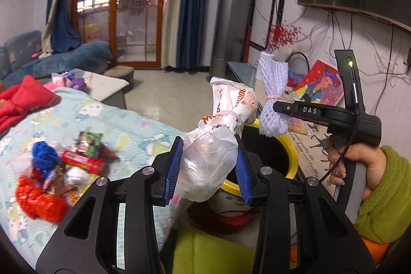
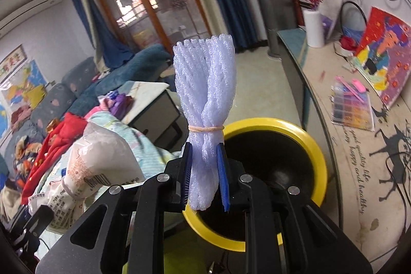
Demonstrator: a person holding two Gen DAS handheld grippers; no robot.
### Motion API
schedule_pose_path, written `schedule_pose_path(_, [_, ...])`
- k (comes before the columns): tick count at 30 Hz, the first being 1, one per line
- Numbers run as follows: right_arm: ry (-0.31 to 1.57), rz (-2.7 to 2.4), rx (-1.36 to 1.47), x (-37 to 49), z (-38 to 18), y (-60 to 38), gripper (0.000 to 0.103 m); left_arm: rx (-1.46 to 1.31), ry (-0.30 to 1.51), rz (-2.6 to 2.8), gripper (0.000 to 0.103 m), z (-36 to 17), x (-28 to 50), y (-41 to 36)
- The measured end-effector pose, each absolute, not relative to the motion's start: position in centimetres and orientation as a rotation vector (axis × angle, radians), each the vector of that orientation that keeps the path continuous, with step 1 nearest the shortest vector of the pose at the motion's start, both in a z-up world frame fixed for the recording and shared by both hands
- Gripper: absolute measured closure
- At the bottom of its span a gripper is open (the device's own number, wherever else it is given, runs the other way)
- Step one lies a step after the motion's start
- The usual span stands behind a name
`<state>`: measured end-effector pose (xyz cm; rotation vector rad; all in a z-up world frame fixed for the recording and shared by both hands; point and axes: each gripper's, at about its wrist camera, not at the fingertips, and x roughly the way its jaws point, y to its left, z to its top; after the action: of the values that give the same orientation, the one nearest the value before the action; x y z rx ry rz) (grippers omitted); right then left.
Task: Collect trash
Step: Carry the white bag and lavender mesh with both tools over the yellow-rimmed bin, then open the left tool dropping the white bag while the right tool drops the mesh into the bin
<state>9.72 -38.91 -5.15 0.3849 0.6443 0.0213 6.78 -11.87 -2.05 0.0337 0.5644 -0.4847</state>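
My left gripper (image 1: 209,166) is shut on a crumpled white plastic bag (image 1: 221,125) tied with a band, held upright just left of the yellow-rimmed black trash bin (image 1: 292,158). My right gripper (image 2: 205,176) is shut on a lavender foam fruit net (image 2: 205,94) bound by a rubber band, held upright over the near left rim of the bin (image 2: 318,158). The net (image 1: 273,94) and the right gripper (image 1: 282,108) also show in the left wrist view above the bin. The bag (image 2: 100,161) shows at the left of the right wrist view.
A pile of wrappers and red and blue scraps (image 1: 59,171) lies on the light blue patterned blanket (image 1: 133,127). A long cabinet (image 2: 359,145) with papers and a painting runs along the right wall. Sofa with clothes (image 2: 51,120) at left.
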Motion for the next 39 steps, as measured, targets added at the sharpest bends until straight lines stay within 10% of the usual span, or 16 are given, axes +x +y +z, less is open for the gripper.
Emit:
schedule_pose_path(28, [0.880, -0.071, 0.480, 12.3, -11.7, -44.5, 0.078, 0.109, 0.810, -0.552, 0.070, -9.9, 14.9, -20.7])
schedule_pose_path(39, [0.846, -0.120, 0.508, 12.0, -11.8, -45.3, 0.056, 0.030, 0.746, -0.513, 0.023, -8.5, 15.1, -19.2])
